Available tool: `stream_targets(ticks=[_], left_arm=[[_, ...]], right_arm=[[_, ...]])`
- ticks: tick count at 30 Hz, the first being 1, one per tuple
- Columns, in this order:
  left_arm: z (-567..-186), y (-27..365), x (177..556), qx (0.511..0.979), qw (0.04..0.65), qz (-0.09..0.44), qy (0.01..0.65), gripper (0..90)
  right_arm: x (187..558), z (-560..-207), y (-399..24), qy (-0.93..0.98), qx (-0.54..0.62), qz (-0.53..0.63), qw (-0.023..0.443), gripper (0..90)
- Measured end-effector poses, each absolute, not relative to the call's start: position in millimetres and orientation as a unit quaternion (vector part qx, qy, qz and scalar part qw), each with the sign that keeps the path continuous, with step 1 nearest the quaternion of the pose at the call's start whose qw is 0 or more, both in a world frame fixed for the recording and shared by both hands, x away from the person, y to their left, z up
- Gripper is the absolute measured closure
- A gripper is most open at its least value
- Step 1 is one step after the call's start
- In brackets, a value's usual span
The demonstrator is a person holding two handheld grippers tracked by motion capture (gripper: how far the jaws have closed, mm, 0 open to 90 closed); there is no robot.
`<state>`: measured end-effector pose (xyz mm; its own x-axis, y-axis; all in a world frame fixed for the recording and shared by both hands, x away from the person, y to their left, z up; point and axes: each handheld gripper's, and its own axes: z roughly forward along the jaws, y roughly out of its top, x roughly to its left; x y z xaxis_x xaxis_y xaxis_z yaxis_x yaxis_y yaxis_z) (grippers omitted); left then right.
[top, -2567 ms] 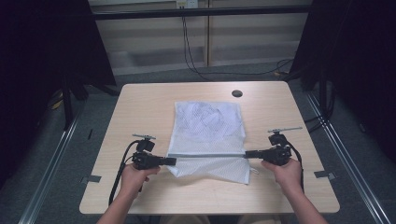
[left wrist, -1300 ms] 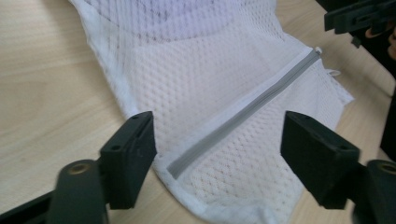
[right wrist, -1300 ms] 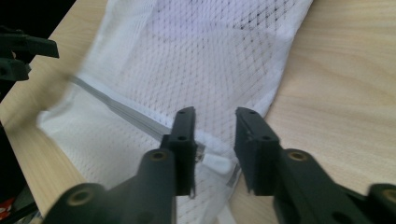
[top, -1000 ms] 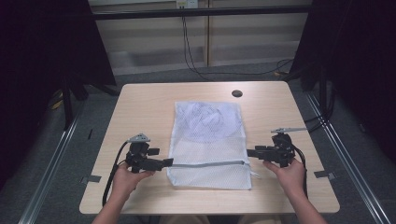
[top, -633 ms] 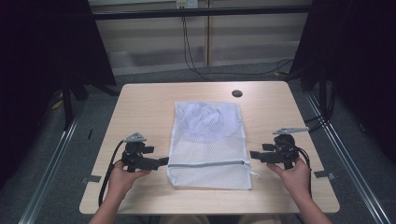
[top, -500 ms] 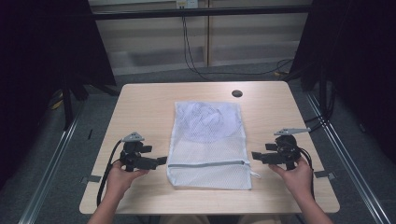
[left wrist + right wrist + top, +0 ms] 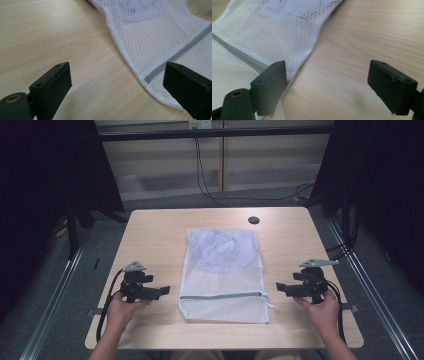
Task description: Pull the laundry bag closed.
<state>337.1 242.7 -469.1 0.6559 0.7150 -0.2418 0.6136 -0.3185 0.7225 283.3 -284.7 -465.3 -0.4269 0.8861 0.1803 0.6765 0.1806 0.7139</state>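
1. Lying flat in the middle of the wooden table is a white mesh bag, its long side running away from the person and a grey zipper crossing it near the close end.
2. The high view takes in the whole table, both hands, a dark round hole in the tabletop beyond the bag, and cables hanging against the wall behind.
3. That view also shows a rounded, darker patch through the mesh in the bag's far half; what it is cannot be told.
4. The left gripper sits on the table in the person's left hand, just beside the bag's left edge and level with the zipper, not touching it.
5. The right gripper is held in the right hand, a little clear of the bag's right edge, pointing inward.
6. The left gripper view adds close detail: the weave of the mesh, the bag's stitched hem, and the zipper band running to that edge, with bare wood between the two jaws.
7. Its jaws stand wide apart with nothing between them.
8. The right gripper view shows the bag's other edge beside one jaw, and wood grain across the gap.
9. Those jaws are likewise spread wide and empty.
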Motion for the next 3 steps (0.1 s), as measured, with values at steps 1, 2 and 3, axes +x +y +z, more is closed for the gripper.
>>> stream_targets(ticks=[1, 2, 3], left_arm=[[-470.5, 243.0, 337.6, 0.809, 0.415, 0.062, 0.411, 8.1], [-473.1, 243.9, 338.7, 0.812, 0.407, 0.062, 0.415, 8.1], [-475.4, 244.8, 340.1, 0.814, 0.399, 0.061, 0.418, 8.0]], right_arm=[[284.0, -466.9, -284.8, 0.756, 0.521, 0.372, 0.136, 15.2], [285.1, -468.7, -285.2, 0.759, 0.519, 0.370, 0.136, 14.9], [286.4, -471.6, -285.2, 0.759, 0.524, 0.362, 0.136, 14.9]])
